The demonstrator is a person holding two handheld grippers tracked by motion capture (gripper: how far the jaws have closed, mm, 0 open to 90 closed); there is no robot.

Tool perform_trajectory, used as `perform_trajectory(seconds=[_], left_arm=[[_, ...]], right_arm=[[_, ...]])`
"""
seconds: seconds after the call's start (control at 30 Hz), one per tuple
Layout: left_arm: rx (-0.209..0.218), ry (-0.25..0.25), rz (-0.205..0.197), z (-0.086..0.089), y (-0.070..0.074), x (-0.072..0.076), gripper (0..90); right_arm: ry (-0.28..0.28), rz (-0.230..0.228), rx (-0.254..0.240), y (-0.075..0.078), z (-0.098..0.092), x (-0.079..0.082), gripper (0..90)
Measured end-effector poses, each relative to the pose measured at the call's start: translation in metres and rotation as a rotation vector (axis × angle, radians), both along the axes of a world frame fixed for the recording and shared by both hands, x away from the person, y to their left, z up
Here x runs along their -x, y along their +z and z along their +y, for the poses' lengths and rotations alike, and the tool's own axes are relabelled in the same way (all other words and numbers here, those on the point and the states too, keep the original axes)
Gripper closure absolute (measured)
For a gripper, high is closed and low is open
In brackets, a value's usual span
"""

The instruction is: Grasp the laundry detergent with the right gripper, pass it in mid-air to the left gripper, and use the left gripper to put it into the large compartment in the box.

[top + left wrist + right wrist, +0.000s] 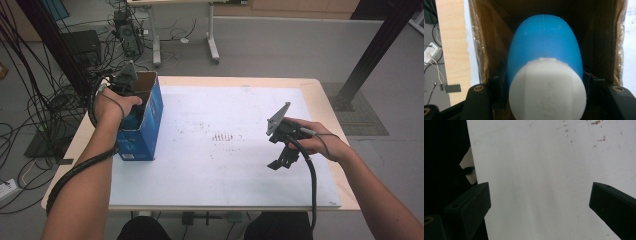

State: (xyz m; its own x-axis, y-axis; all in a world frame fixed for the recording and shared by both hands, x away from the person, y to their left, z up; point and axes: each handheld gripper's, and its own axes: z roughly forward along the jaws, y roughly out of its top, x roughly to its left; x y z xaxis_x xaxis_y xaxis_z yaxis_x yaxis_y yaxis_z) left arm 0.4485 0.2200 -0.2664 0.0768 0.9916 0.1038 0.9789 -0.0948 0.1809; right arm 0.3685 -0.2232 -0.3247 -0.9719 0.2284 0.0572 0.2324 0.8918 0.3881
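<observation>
Inside the box, a blue bottle is clenched by the left claw; the right claw is held wide apart, nothing gripped, above the bench.

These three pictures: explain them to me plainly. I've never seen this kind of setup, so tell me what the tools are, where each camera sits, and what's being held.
No robot here: a person holds a two-jaw gripper in each hand. The high view looks down on a table covered by a white sheet. The other two pictures come from cameras riding on the grippers.

The left gripper reaches into an open blue box standing at the table's left. Its own camera shows its jaws closed around a blue bottle with a white cap, inside the box's brown cardboard walls.

The right gripper hangs over the sheet, jaws wide open, holding nothing.
</observation>
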Motion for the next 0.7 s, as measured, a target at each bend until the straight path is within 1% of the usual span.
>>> perform_trajectory(seconds=[0.1, 0.43, 0.7], left_arm=[[0.003, 0.007, -0.001, 0.0009, -0.0002, -0.0003, 37.8], [0.004, 0.005, 0.004, 0.0011, -0.0005, -0.0009, 37.8], [0.009, 0.009, -0.002, 0.0023, -0.001, 0.0001, 37.8]], right_arm=[[0.003, -0.001, 0.0, -0.0001, 0.0011, -0.0001, 3.2], [0.005, 0.0, 0.002, -0.0001, 0.0023, -0.0007, 3.2], [0.004, -0.002, 0.004, 0.0007, 0.0023, -0.0006, 3.2]])
